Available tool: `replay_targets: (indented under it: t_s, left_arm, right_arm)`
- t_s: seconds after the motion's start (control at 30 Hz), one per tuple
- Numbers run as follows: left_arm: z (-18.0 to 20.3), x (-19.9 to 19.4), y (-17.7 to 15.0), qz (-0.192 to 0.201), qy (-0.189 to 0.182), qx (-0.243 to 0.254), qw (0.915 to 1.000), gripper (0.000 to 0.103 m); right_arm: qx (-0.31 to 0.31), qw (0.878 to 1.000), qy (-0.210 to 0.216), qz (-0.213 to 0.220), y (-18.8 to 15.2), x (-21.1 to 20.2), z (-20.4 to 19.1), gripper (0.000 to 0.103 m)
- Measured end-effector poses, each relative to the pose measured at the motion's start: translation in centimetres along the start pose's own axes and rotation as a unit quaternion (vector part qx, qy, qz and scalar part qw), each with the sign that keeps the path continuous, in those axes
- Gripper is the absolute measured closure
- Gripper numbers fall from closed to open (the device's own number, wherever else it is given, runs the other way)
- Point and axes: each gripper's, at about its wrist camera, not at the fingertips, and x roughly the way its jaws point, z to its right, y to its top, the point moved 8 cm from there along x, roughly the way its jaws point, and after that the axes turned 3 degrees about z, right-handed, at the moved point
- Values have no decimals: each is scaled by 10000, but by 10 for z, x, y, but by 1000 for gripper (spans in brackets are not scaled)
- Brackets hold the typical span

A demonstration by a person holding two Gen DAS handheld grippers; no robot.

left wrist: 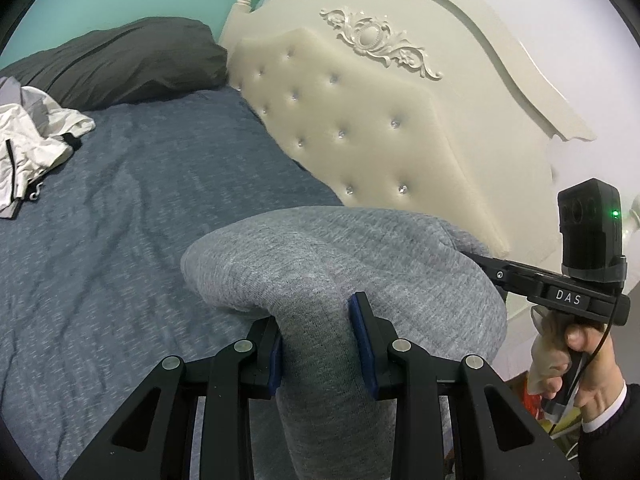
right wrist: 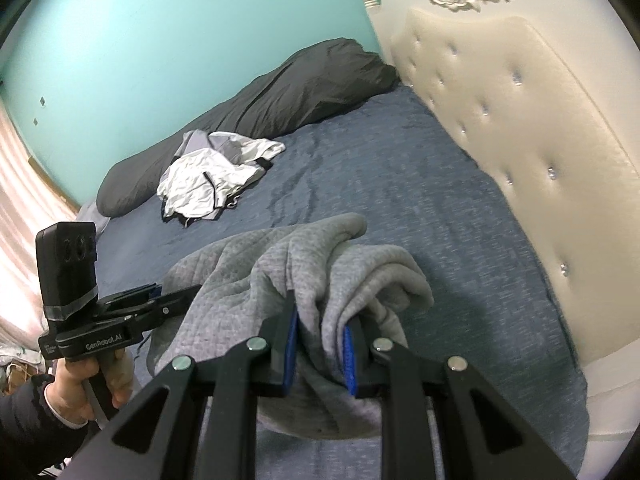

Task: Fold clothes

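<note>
A grey knit garment (left wrist: 340,264) hangs bunched in the air above the blue bedspread (left wrist: 132,208). My left gripper (left wrist: 322,344) is shut on a thick fold of it, blue pads pressing both sides. In the right wrist view the same grey garment (right wrist: 280,272) drapes over my right gripper (right wrist: 320,344), which is shut on another bunch of it. Each gripper shows in the other's view, at the garment's side: the right gripper's body (left wrist: 560,288) and the left gripper's body (right wrist: 120,316), each held by a hand.
A crumpled white garment (right wrist: 212,180) lies on the bedspread (right wrist: 400,184) near a dark grey pillow (right wrist: 280,92). A cream tufted headboard (right wrist: 520,128) borders the bed on the right. A teal wall (right wrist: 160,40) stands behind.
</note>
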Motion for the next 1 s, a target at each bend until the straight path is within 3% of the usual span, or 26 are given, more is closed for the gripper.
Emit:
replay_targets:
  t_s: [0.63, 1.0]
  left_arm:
    - [24, 73, 34, 299, 141, 42, 9994, 70]
    - [9, 114, 14, 202, 302, -4, 9993, 70]
  right_arm:
    - [91, 9988, -228, 418, 37, 12, 78, 85]
    - [140, 9987, -301, 385, 27, 45, 109, 85]
